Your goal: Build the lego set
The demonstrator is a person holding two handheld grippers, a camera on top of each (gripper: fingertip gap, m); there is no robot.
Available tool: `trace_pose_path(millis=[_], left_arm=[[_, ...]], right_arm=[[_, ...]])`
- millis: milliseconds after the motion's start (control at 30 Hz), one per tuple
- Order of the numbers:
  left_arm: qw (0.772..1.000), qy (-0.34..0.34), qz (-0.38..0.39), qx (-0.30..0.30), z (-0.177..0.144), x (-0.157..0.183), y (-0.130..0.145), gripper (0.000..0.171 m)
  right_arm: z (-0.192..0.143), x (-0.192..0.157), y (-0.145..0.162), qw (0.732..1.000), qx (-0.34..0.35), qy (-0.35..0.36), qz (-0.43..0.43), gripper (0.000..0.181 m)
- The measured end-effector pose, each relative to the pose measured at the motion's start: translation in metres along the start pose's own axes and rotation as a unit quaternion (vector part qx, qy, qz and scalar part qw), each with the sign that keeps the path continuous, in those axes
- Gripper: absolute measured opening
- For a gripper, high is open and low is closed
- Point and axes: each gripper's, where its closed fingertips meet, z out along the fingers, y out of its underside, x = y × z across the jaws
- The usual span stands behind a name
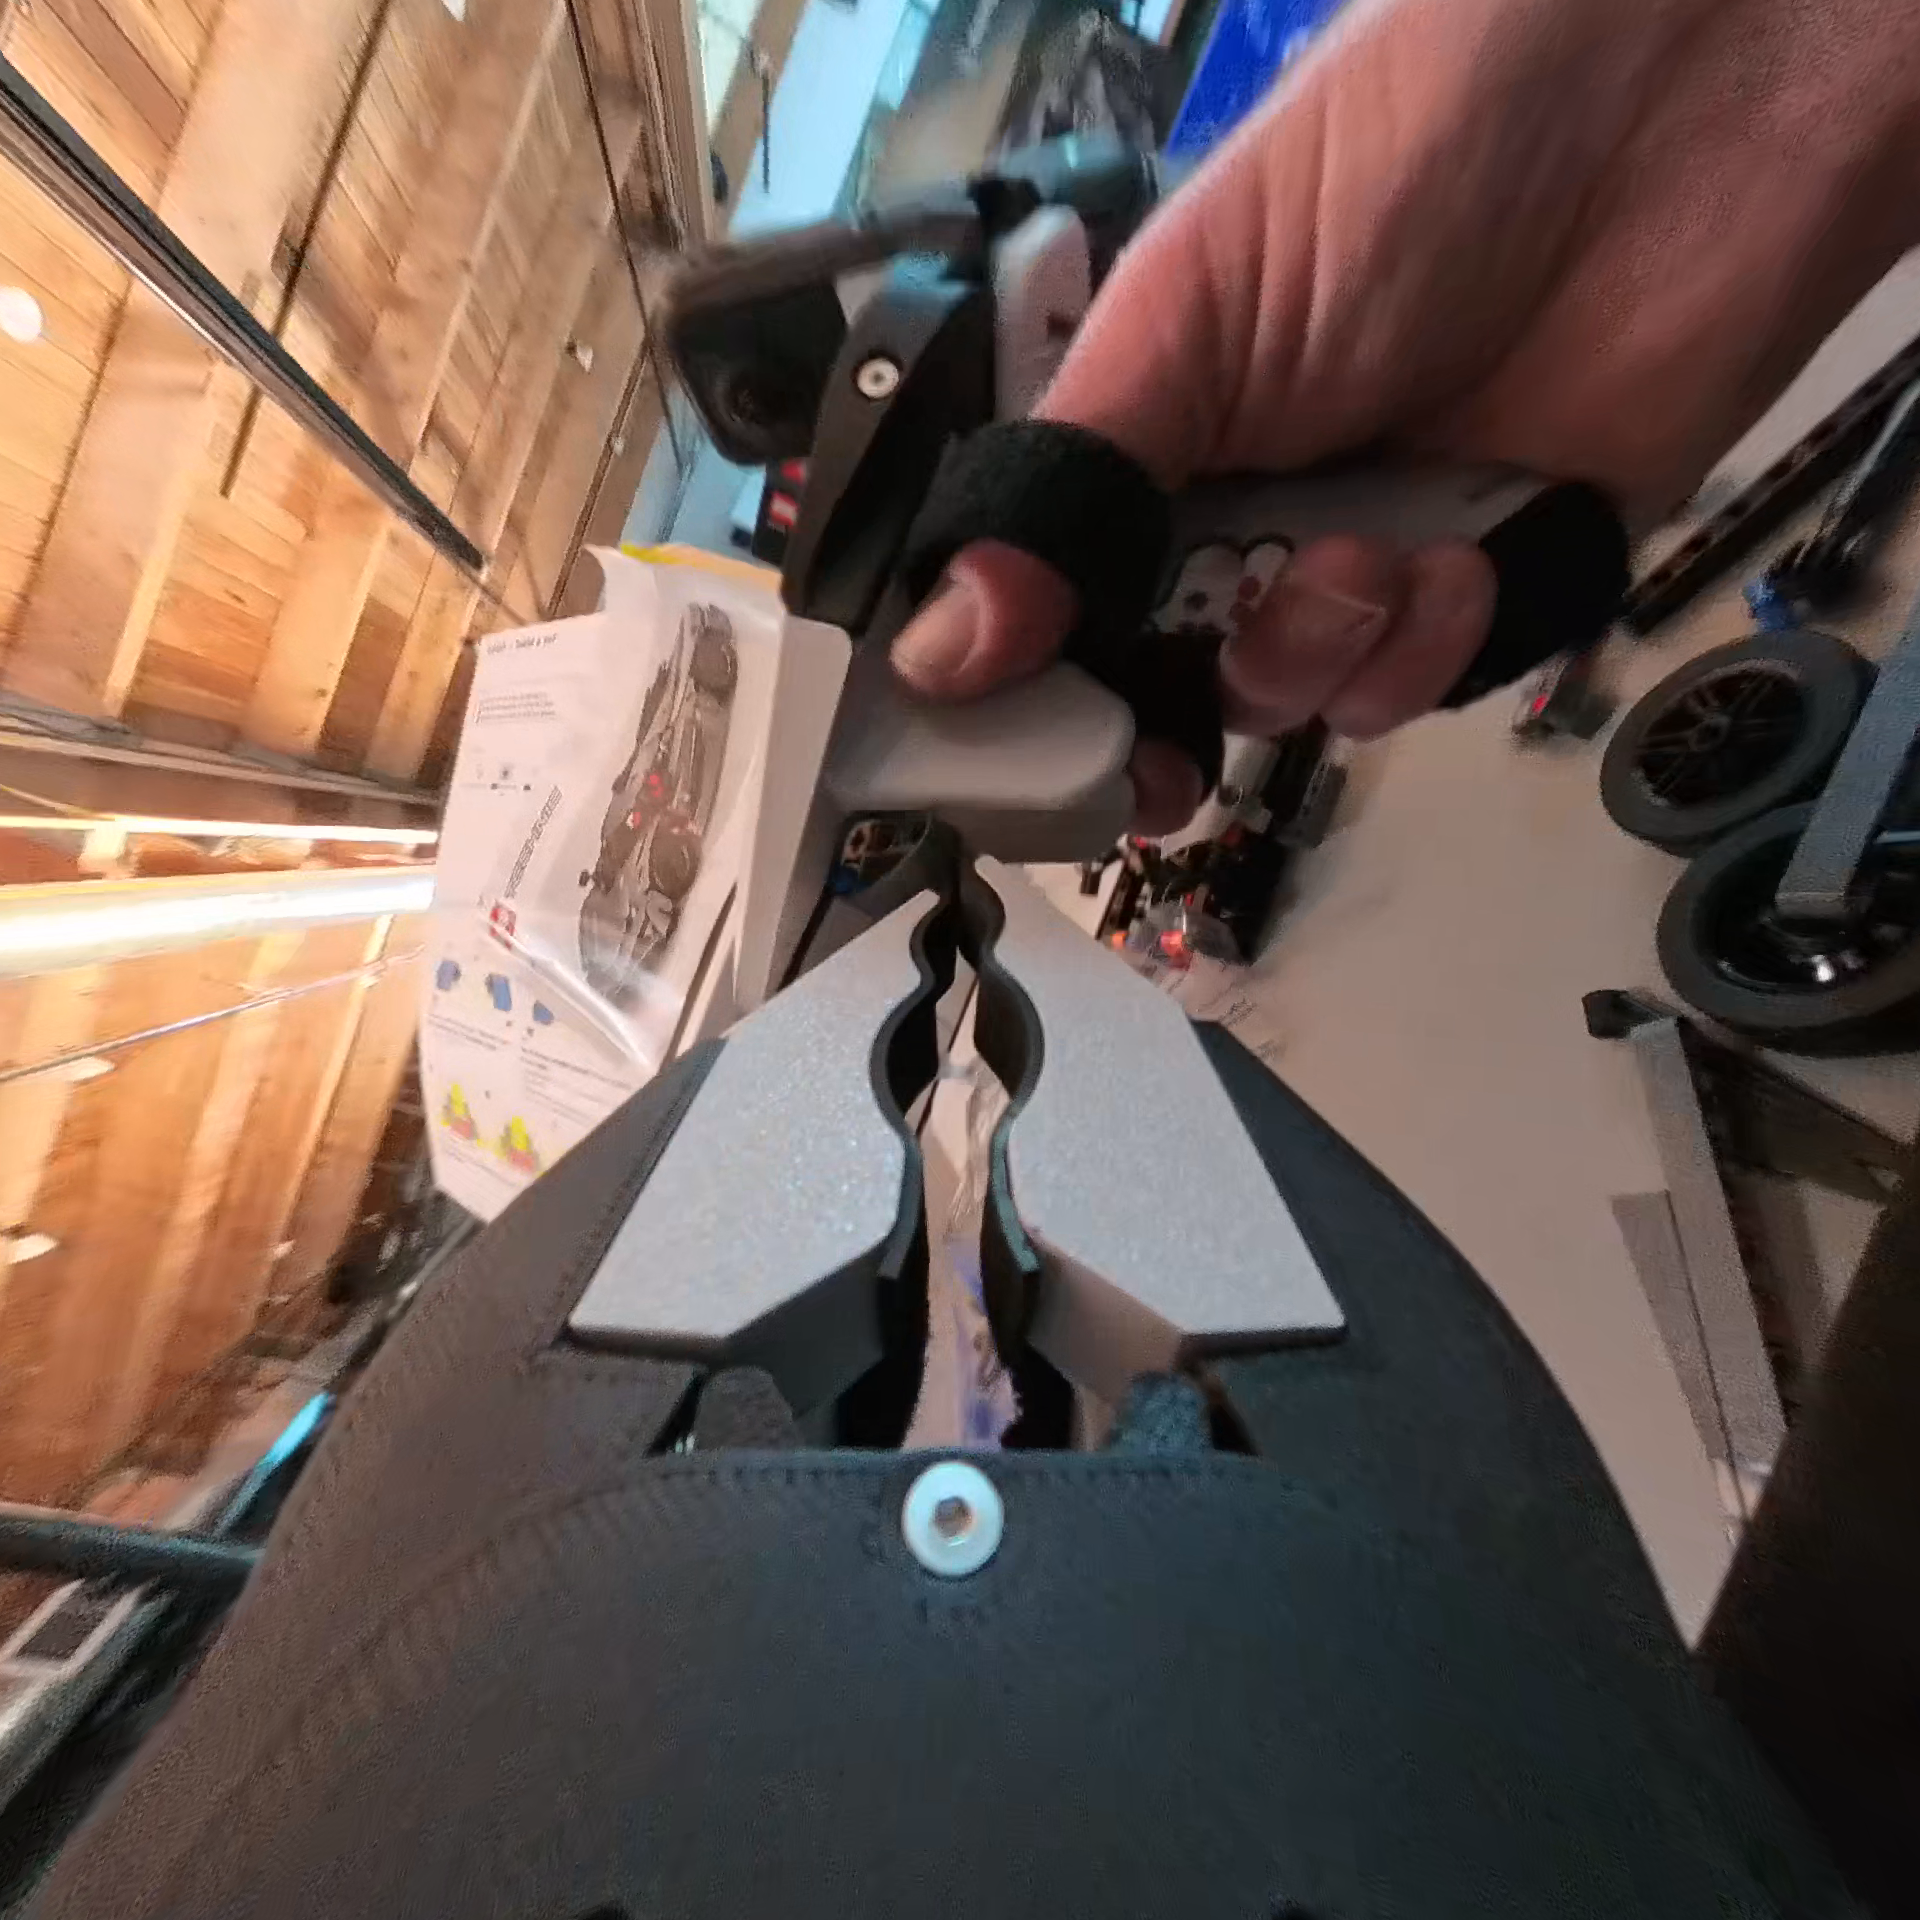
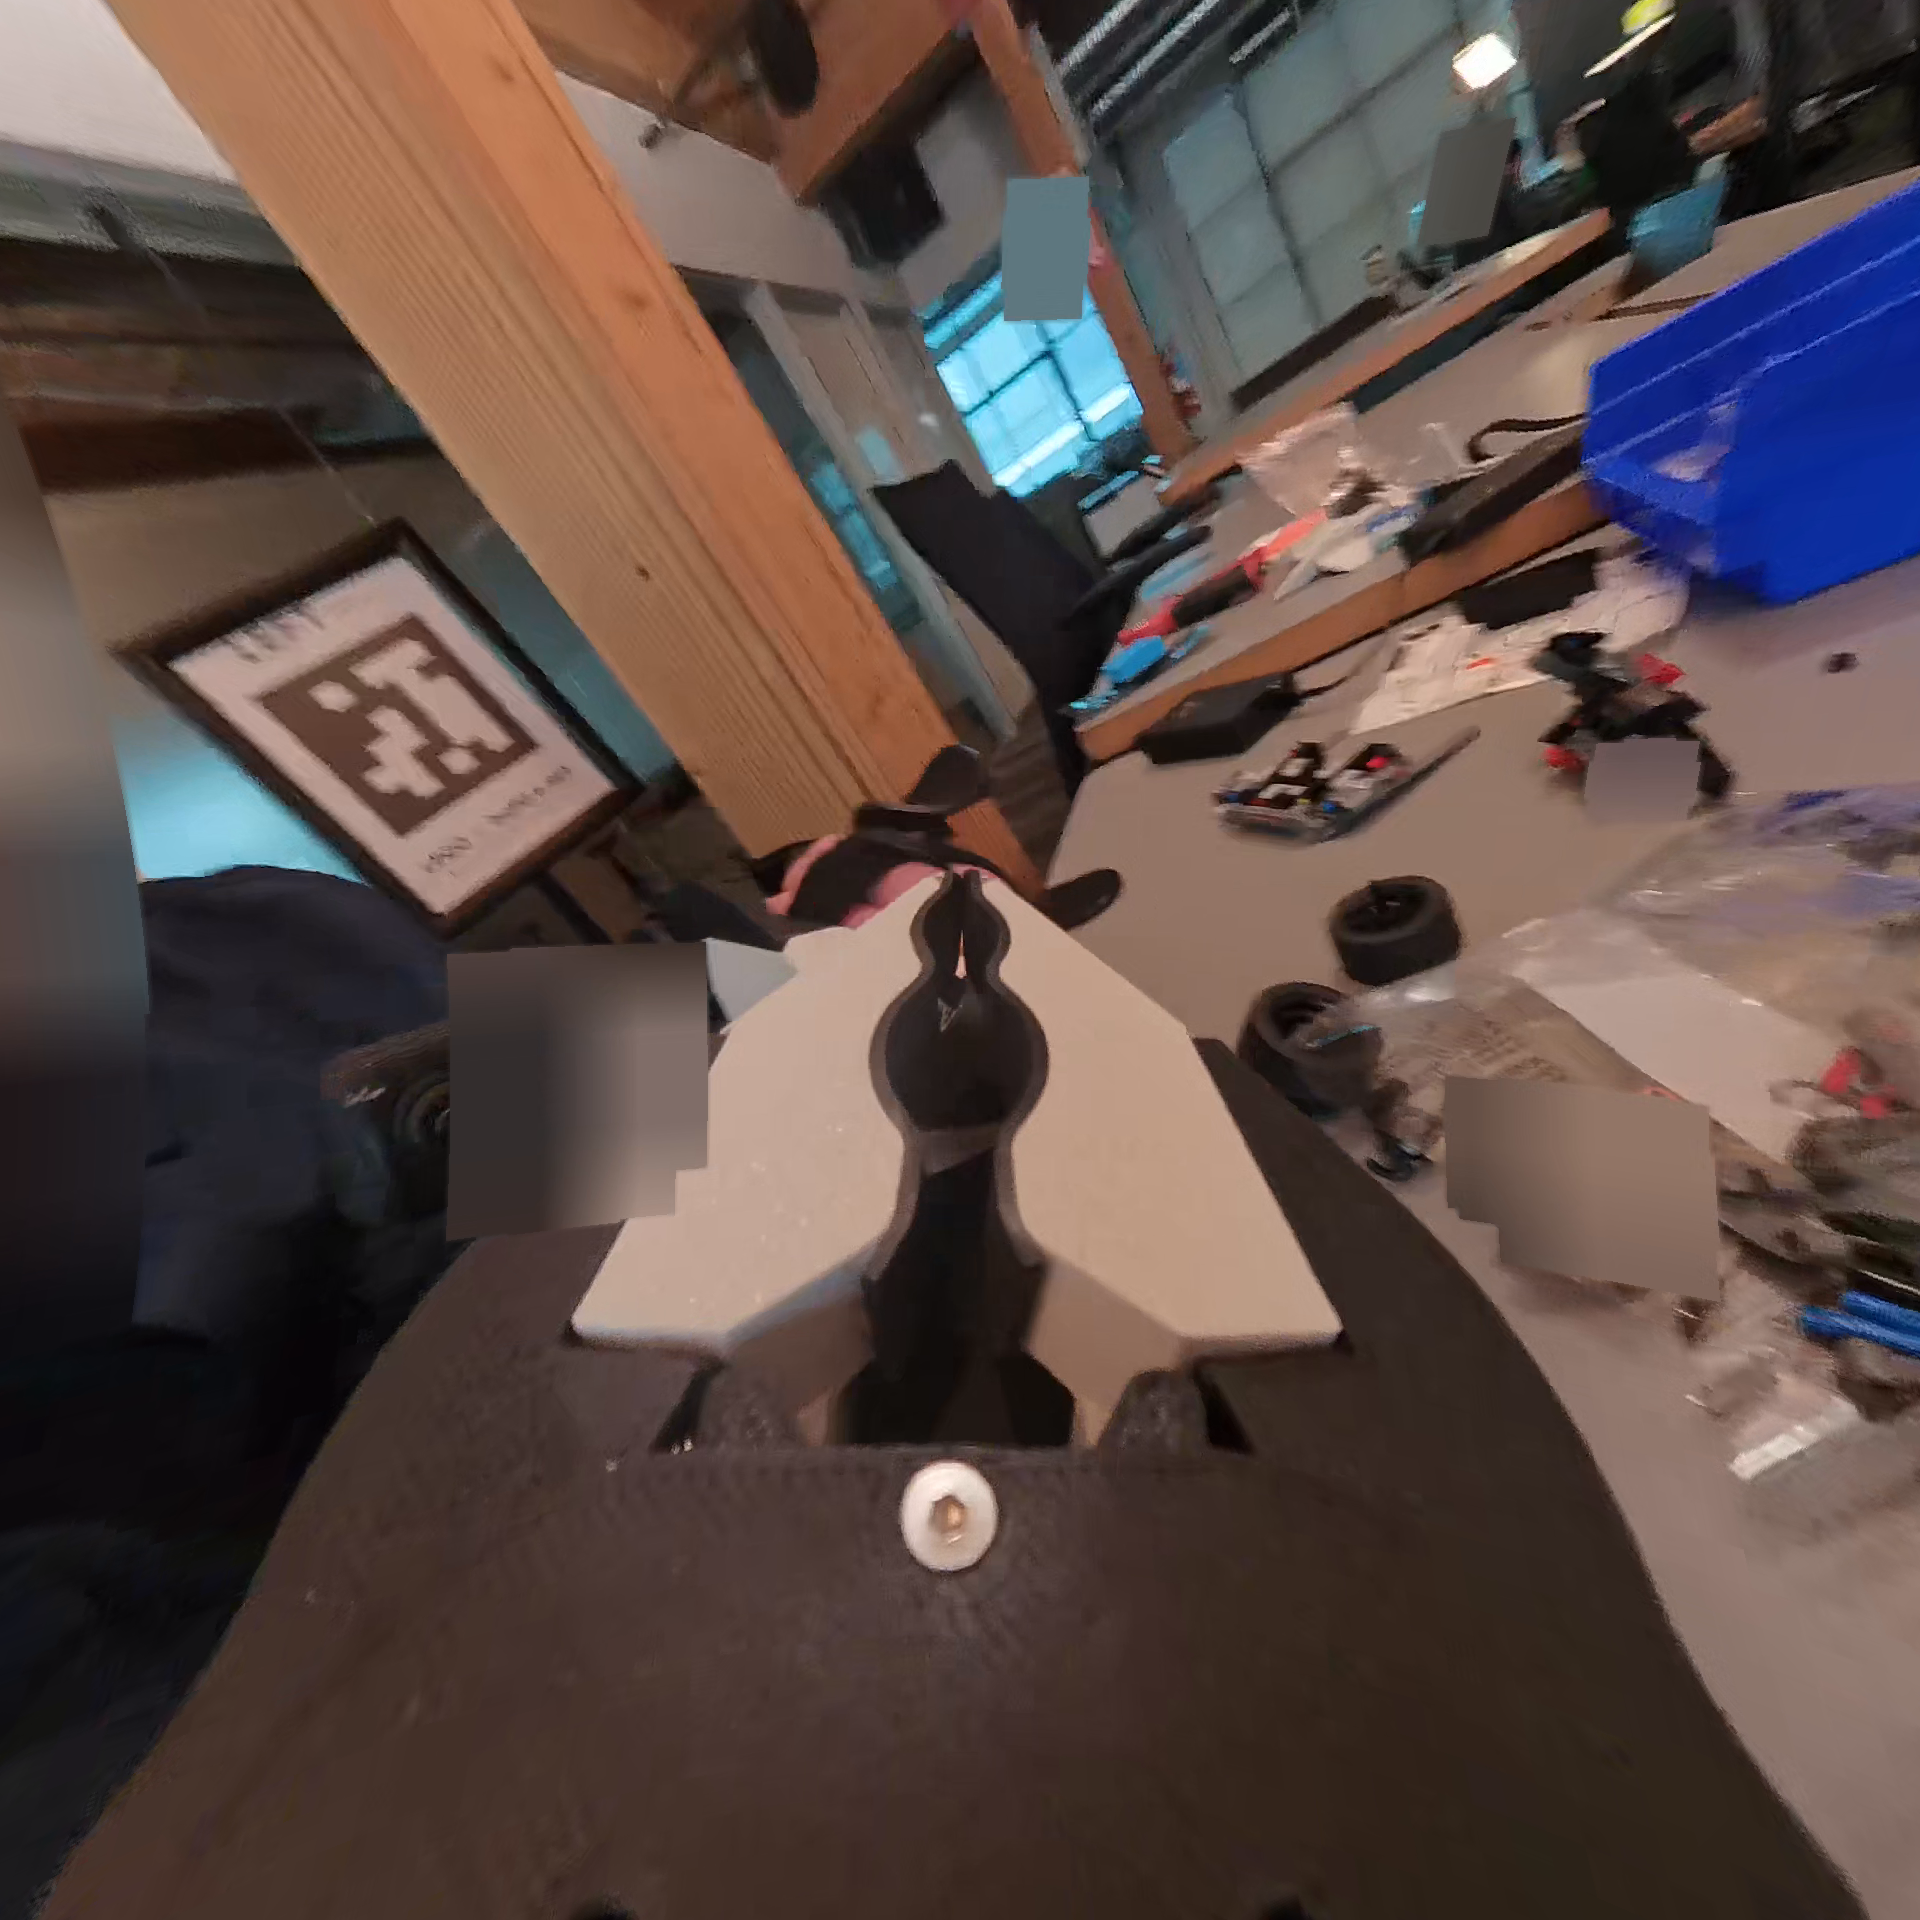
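Observation:
My left gripper is shut, tips together, held rolled on its side. Clear plastic shows in the gap behind the tips; I cannot tell if it is pinched. A hand holds the right gripper just beyond, with its grey finger almost touching my left tips. My right gripper is shut, tips together, nothing clearly in it, and points at the other hand. Partly built lego pieces and black wheels lie on the grey table. The wheels also show in the left wrist view.
An instruction booklet stands at the table's edge. Clear bags of parts lie to the right and a blue bin sits at the back. A wooden post and a framed marker stand off the table. Some 4 cm of space lies between my two pairs of fingers.

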Motion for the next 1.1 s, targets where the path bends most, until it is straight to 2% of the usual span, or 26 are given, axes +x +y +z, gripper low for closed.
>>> trace_pose_path(millis=[100, 200, 300, 367, 433, 533, 667, 733, 833, 967, 1100], left_arm=[[1.0, -0.011, -0.008, -0.008, 0.001, -0.004, 0.003, 0.0], [0.999, 0.008, -0.043, 0.004, 0.001, -0.006, 0.007, 0.0], [0.991, 0.048, -0.116, 0.033, 0.0, -0.002, 0.003, 0.0], [0.988, 0.059, -0.141, 0.032, 0.001, -0.004, 0.008, 0.0], [0.98, 0.091, -0.175, 0.03, 0.003, 0.002, 0.013, 0.0], [0.967, 0.132, -0.217, 0.005, 0.006, 0.011, 0.03, 0.0], [0.947, 0.18, -0.266, 0.021, 0.001, 0.017, 0.029, 0.0], [0.938, 0.218, -0.269, 0.02, 0.0, 0.03, 0.027, 0.0], [0.939, 0.248, -0.237, 0.003, 0.003, 0.047, 0.024, 0.0], [0.93, 0.3, -0.212, -0.009, 0.005, 0.071, 0.016, 0.006], [0.922, 0.329, -0.204, -0.009, 0.01, 0.08, 0.006, 0.008]], right_arm=[[-0.01, 0.0, -0.008, 1.0, 0.027, 0.006, 0.003, 0.0], [-0.023, 0.004, -0.015, 0.995, 0.016, 0.062, -0.074, 0.0], [-0.031, 0.01, -0.012, 0.985, -0.019, 0.114, -0.128, 0.004], [-0.035, 0.018, -0.008, 0.983, -0.033, 0.134, -0.12, 0.006], [-0.044, 0.02, -0.014, 0.984, -0.016, 0.136, -0.11, 0.003], [-0.052, 0.025, -0.007, 0.983, -0.043, 0.146, -0.107, 0.007], [-0.059, 0.028, 0.007, 0.979, -0.078, 0.154, -0.11, 0.008], [-0.067, 0.029, 0.01, 0.975, -0.089, 0.168, -0.117, 0.009], [-0.083, 0.027, 0.013, 0.971, -0.102, 0.18, -0.121, 0.013], [-0.106, 0.022, 0.045, 0.953, -0.187, 0.197, -0.132, 0.017], [-0.134, 0.022, 0.095, 0.914, -0.302, 0.236, -0.134, 0.018]])
